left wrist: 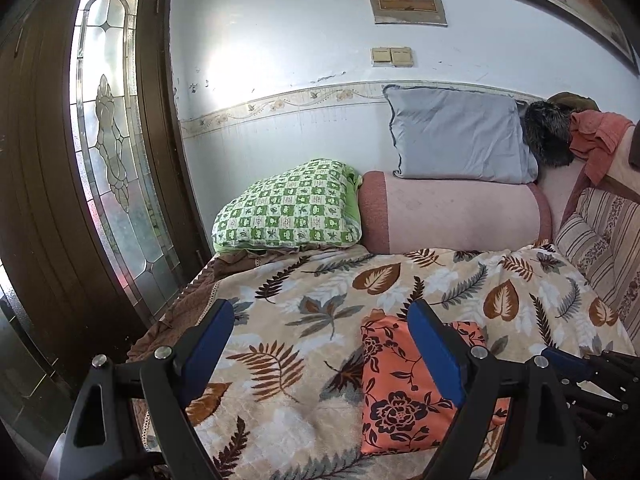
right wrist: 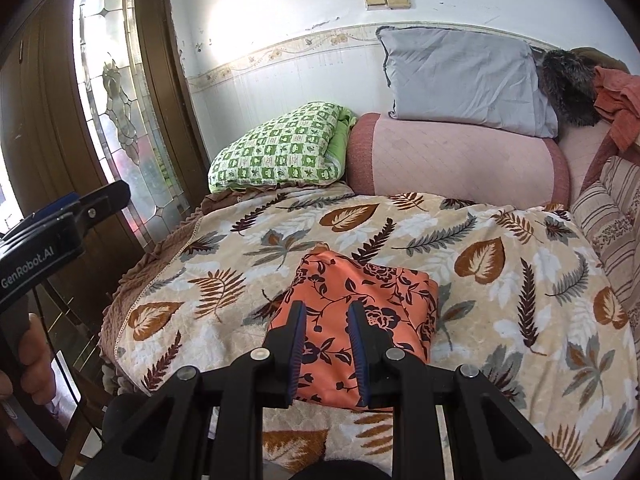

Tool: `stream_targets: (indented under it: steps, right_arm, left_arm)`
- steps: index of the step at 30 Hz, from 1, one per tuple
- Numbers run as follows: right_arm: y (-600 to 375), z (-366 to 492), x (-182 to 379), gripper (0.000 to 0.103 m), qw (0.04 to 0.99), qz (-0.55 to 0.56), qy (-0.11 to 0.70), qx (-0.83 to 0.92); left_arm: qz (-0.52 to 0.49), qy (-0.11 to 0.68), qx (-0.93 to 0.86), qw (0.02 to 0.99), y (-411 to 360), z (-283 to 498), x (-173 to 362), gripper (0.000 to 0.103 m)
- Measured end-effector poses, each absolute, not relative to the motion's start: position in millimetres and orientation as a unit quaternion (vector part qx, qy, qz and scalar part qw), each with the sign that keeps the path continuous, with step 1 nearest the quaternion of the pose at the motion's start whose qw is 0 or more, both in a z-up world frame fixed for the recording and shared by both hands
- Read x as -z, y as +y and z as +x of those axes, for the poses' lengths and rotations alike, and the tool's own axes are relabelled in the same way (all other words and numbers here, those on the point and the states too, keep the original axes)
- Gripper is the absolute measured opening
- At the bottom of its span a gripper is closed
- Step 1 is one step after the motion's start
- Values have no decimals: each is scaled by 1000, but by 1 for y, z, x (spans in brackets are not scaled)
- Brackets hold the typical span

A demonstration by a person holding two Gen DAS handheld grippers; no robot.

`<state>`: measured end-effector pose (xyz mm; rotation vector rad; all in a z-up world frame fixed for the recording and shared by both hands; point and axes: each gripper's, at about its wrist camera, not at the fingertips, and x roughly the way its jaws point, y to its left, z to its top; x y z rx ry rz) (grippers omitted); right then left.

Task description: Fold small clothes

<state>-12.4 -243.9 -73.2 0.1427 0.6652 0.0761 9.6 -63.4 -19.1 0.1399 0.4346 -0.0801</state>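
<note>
Orange cloth printed with dark flowers and vines, the folded garment [left wrist: 400, 392] lies as a neat, flat rectangle on the leaf-patterned blanket [left wrist: 304, 320], toward the near edge of the bed, in the left wrist view. The left gripper [left wrist: 324, 336] hangs over that near edge with its blue-padded jaws spread wide and nothing between them; the right-hand finger crosses in front of the garment without gripping it. Part of the right gripper [left wrist: 576, 364] shows at the lower right edge. Beyond the blanket, a green checked pillow [left wrist: 284, 208] sits at the far left corner of the bed beside a pink bolster [left wrist: 452, 216], and a grey pillow [left wrist: 460, 136] leans on the white wall. A brown door with a patterned glass panel [left wrist: 108, 128] stands to the left.

In the right wrist view the garment [right wrist: 360, 288] is seen from nearer, its folded edges stacked, one corner raised slightly at the far end. The right gripper [right wrist: 326, 320] hovers above its near edge, jaws narrowed to a small gap, holding nothing; whether the tips touch the cloth cannot be told. The left gripper [right wrist: 80, 208] juts in at the left edge, a hand [right wrist: 36, 360] on its handle. A striped cushion [right wrist: 616, 216] lies along the right edge of the bed.
</note>
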Motion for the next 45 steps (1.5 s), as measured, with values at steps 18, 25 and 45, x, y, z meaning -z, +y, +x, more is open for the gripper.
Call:
stream_targets:
  steps: [18,25,45]
  right_arm:
    - [-217,-8,63,25,945,49,317,-59]
    - [-201,-4,60,25,945,40,316,-73]
    - [-182,-1,60,25,945,31,316,-83]
  left_arm:
    - [36,202,-3,979,-19,8,7,89]
    - [24,196,-24,980,5,5,4,89]
    - [17,203,-38,978,21,9,7,89]
